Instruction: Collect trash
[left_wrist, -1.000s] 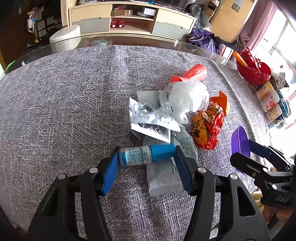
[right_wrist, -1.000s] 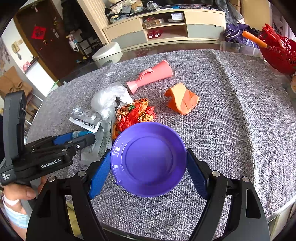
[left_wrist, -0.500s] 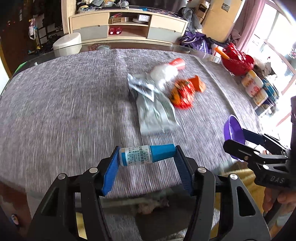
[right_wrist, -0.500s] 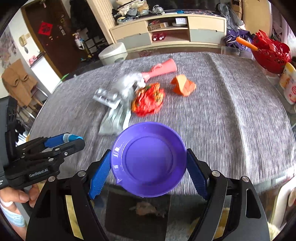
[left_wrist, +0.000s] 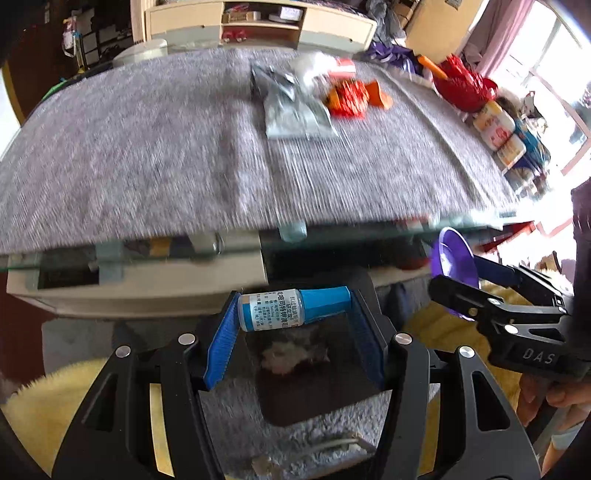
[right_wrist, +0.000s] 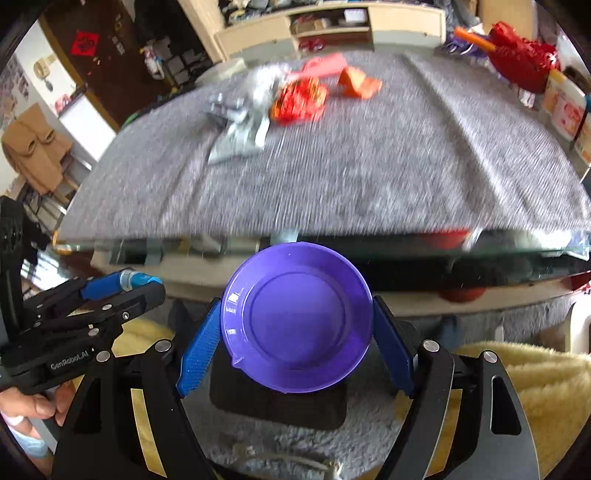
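Observation:
My left gripper (left_wrist: 293, 317) is shut on a small blue-capped bottle (left_wrist: 291, 308), held crosswise in front of the table's near edge, above a dark bin (left_wrist: 310, 369) with white scraps inside. My right gripper (right_wrist: 295, 325) is shut on a purple plate (right_wrist: 295, 317), also off the table and over the dark bin (right_wrist: 277, 404). The right gripper and plate (left_wrist: 456, 260) show at the right of the left wrist view. The left gripper with the bottle (right_wrist: 127, 280) shows at the left of the right wrist view. Trash stays on the grey tablecloth: a silver packet (left_wrist: 291, 110), a red wrapper (left_wrist: 347, 98), an orange piece (left_wrist: 380, 92).
A glass-edged table (left_wrist: 147, 254) with a grey cloth (right_wrist: 369, 166) lies ahead. A red basket (left_wrist: 465, 86) and cartons (left_wrist: 498, 129) stand at its right edge. Yellow fleece (right_wrist: 524, 373) and a grey rug (left_wrist: 295, 435) lie below. A cabinet (left_wrist: 258, 26) stands behind.
Both grippers have pulled back from over the table to below and in front of its near edge, over the bin. Each still holds its object.

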